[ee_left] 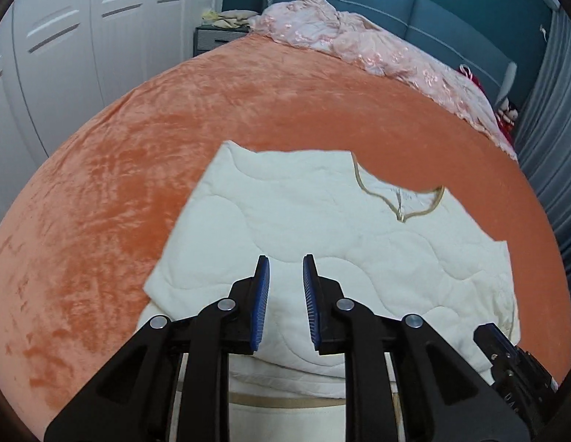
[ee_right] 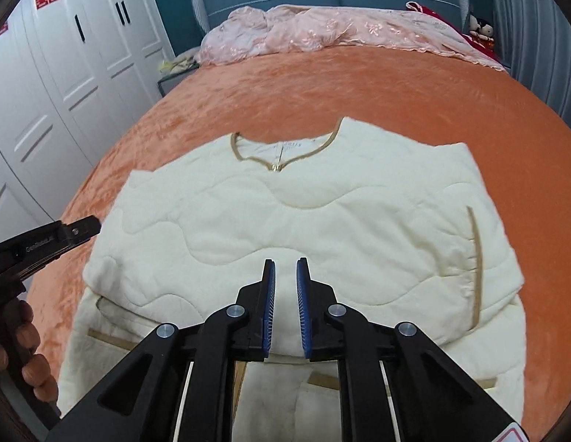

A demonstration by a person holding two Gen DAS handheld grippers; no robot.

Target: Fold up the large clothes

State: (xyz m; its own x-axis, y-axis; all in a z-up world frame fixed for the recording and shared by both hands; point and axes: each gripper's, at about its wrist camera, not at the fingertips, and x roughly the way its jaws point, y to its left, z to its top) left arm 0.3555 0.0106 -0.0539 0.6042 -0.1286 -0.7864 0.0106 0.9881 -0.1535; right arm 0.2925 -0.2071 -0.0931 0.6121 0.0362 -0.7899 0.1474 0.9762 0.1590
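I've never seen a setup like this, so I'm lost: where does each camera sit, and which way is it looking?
Left wrist: sits on the left claw, looking down over the jacket toward the headboard; the right claw's tip shows.
Right wrist: sits on the right claw, same direction; the left claw and a hand show.
Shared: jacket, orange bed, pink quilt.

Even, soft indoor light, faint shadows, strong fisheye bending and dark corners, perhaps slight motion blur.

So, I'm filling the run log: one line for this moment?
jacket: folded on bed | left gripper: open, empty | right gripper: open, empty
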